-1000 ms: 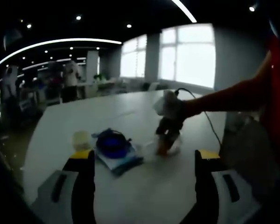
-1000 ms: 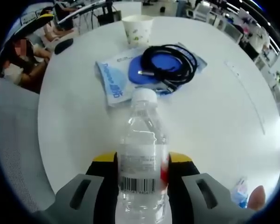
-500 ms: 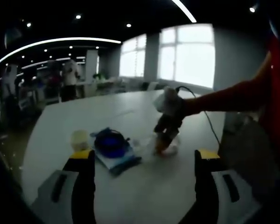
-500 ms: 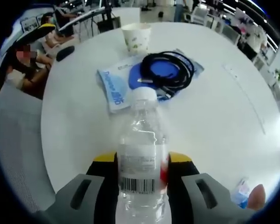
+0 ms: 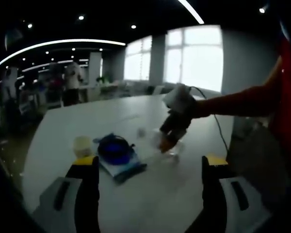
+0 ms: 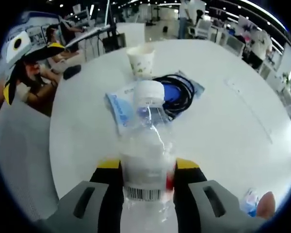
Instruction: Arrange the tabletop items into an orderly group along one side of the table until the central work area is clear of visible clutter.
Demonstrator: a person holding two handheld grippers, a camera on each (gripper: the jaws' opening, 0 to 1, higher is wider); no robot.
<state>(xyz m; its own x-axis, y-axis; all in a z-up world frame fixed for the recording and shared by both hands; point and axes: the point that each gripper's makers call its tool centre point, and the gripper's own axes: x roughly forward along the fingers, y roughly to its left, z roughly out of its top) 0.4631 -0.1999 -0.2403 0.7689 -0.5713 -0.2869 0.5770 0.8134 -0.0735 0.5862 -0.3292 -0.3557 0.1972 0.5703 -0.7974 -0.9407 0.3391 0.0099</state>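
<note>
My right gripper is shut on a clear water bottle with a white cap, held above the round white table. Beyond the bottle lie a blue packet, a coiled black cable on a blue disc, and a paper cup. In the left gripper view my left gripper stands open over the table, with nothing between its jaws. Ahead of it the right gripper hangs in the air with the bottle, right of the cable bundle and cup.
A person's red sleeve reaches in from the right. A white mesh chair stands by the table's left edge, with a seated person beyond it. A small blue-and-white packet lies at the lower right.
The right gripper has lifted the bottle off the table and tilted it forward. The left gripper has not moved.
</note>
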